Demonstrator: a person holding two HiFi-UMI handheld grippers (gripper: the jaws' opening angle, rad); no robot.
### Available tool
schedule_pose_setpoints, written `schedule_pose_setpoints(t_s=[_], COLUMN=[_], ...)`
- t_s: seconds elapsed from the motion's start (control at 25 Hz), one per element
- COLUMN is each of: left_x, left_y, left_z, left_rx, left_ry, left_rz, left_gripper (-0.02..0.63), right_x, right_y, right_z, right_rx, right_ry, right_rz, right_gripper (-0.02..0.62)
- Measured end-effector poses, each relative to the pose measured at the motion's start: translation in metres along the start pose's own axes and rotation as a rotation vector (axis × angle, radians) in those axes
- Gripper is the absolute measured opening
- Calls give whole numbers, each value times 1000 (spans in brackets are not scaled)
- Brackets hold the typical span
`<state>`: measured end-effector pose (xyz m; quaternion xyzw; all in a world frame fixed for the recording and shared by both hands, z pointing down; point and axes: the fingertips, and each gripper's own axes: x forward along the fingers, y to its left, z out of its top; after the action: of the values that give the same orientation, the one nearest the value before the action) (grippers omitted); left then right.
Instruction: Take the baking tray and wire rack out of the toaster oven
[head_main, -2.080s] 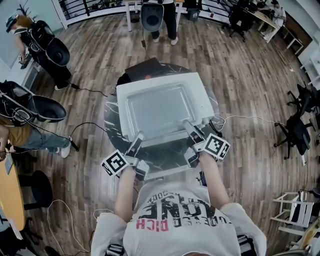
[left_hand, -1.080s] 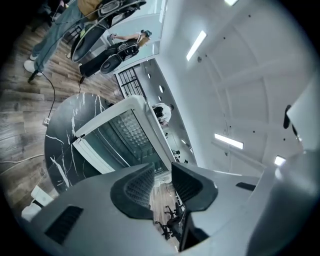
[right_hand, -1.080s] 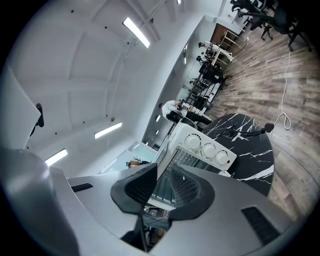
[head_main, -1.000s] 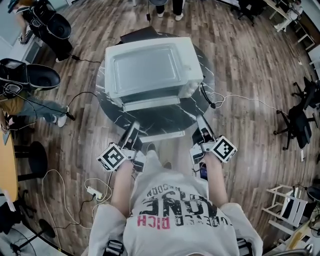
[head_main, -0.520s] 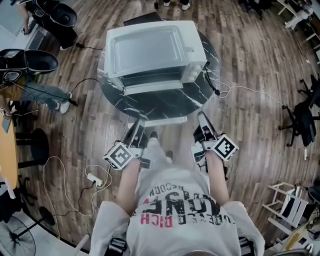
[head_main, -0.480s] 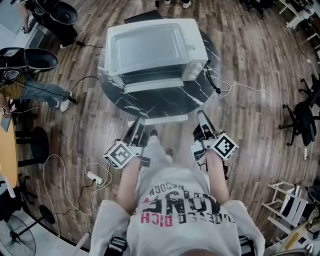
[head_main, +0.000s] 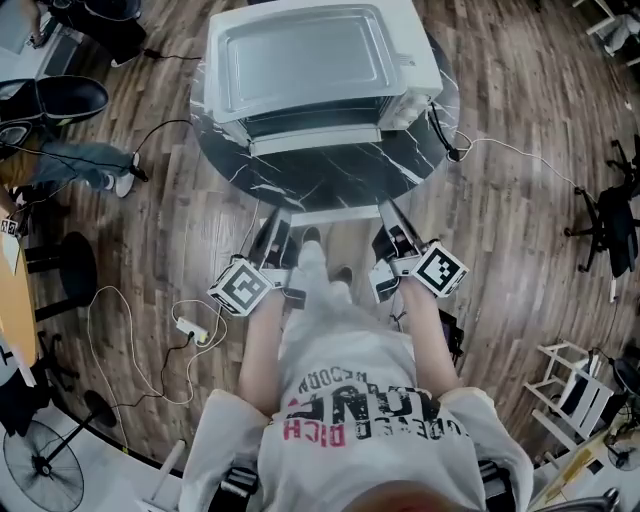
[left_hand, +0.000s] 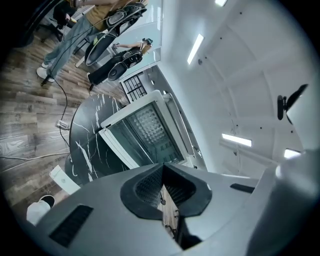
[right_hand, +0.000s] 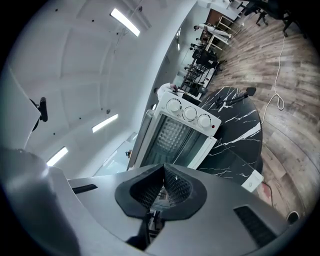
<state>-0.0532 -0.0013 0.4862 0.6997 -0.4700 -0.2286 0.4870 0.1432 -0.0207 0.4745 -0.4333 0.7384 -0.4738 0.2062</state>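
A white toaster oven (head_main: 310, 60) stands on a round black marble table (head_main: 330, 180), its glass door (head_main: 315, 135) facing me and closed. A grid pattern, seemingly the wire rack, shows behind the glass of the toaster oven (left_hand: 145, 132) (right_hand: 175, 135) in both gripper views; the tray cannot be made out. My left gripper (head_main: 277, 222) and right gripper (head_main: 386, 210) hang side by side at the table's near edge, well short of the oven. The left gripper (left_hand: 161, 187) and the right gripper (right_hand: 162, 187) are both shut, with nothing between the pads.
A small white piece (head_main: 318, 215) is fixed at the table's near edge between the grippers. Three knobs (right_hand: 190, 114) sit on the oven's right side. Its cable (head_main: 455, 150) trails right. A power strip (head_main: 190, 328) and cords lie on the wood floor. Chairs (head_main: 60, 100) stand at left.
Both grippers drew back from the oven's front to the table's near edge and sank lower. The person stepped away from the table.
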Motion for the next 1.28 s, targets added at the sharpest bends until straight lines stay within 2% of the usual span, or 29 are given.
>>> schedule_pose_setpoints(t_s=[0.44, 0.68, 0.84, 0.96, 1.08, 1.12, 1.16, 1.2, 1.28], left_x=[51, 82, 98, 111, 125, 129, 134, 139, 149], left_y=[43, 69, 81, 89, 96, 96, 96, 96, 97], left_z=[19, 38, 44, 47, 50, 50, 51, 52, 54], left_rx=[-82, -92, -113, -134, -149, -157, -167, -177, -189], left_ry=[23, 35, 52, 70, 102, 114, 125, 135, 146], left_rz=[9, 38, 51, 58, 44, 32, 20, 9, -5], left_gripper=[3, 3, 3, 3, 5, 27, 97, 142, 164], right_x=[57, 96, 106, 127, 143, 147, 151, 154, 162], right_y=[-35, -51, -70, -68, -75, -78, -81, -85, -91], right_z=[-5, 2, 0, 1, 1, 2, 2, 3, 7], right_rx=[13, 38, 73, 65, 75, 87, 105, 118, 119], right_ry=[-8, -27, -29, -35, -39, -44, -51, -55, -57], right_rz=[-73, -100, -209, -155, -155, -158, -167, -178, -194], right_gripper=[2, 2, 2, 2, 5, 8, 21, 66, 132])
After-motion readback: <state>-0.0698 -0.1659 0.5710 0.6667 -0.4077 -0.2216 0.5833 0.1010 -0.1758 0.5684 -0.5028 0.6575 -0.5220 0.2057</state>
